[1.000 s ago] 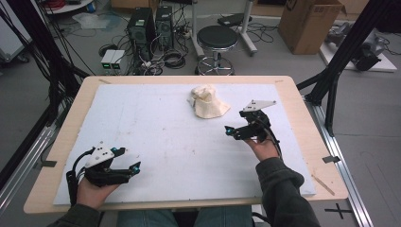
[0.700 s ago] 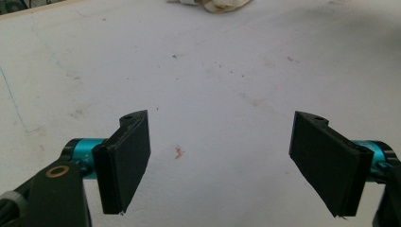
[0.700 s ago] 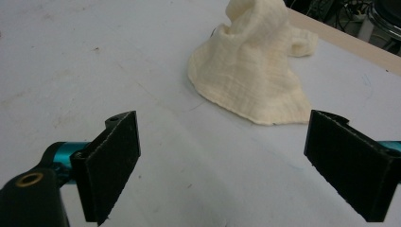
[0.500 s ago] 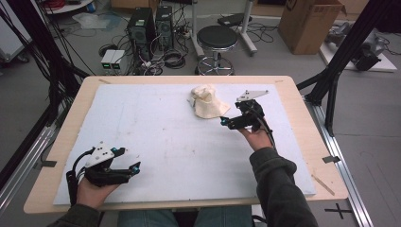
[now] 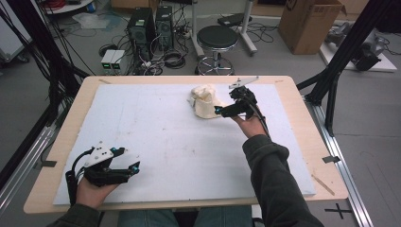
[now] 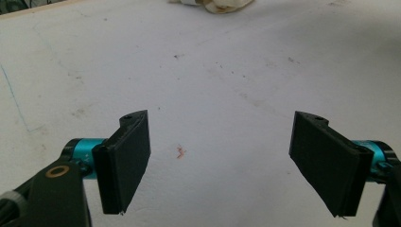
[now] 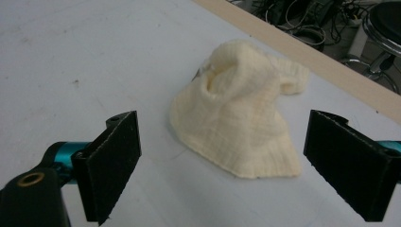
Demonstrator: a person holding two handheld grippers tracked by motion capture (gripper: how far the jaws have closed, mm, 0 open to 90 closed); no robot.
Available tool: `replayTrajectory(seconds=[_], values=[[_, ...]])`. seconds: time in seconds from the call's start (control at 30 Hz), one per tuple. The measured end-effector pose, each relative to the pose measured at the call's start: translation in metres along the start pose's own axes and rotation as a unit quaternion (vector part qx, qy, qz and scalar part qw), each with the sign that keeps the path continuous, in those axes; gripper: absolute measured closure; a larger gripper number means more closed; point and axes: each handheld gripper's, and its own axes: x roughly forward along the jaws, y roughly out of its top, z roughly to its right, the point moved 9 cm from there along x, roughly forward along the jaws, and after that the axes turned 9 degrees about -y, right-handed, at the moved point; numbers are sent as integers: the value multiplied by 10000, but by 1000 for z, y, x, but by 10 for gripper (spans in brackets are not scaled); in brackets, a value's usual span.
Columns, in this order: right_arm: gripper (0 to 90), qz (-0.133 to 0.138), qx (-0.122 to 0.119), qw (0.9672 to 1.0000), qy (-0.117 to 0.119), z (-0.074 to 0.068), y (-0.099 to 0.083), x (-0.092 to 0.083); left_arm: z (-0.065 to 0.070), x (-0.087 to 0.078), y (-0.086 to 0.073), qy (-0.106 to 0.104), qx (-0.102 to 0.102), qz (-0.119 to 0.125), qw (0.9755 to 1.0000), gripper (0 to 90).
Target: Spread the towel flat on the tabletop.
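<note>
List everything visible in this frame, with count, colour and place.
cloth: one, cream, crumpled, far middle of the board
board: one, white, marked, covers the table top
table: one, light wood, under the board
stool: one, black seat, floor beyond the table
computer towers: two, black, floor at far left of the stool
cardboard box: one, brown, floor at far right
cables: several, black, floor around the towers
left gripper: one, black with teal, near left of the board, jaws wide apart, nothing between them
right gripper: one, black with teal, just short of the cloth, jaws wide apart
sleeve: one, dark, right forearm
</note>
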Motion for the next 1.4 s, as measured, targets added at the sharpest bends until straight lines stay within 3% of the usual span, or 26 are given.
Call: replayTrajectory(seconds=[0.4, 0.97, 1.4], values=[[155, 30, -24, 10000, -3, -1, 30, 18, -2, -2, 0, 13, -14, 16, 10000, 218], [210, -192, 63, 9998, -73, -11, 16, 66, -4, -1, -1, 25, -18, 4, 10000, 218], [357, -358, 58, 9988, -321, -13, 7, 95, -4, 0, -1, 27, -28, 13, 10000, 218]])
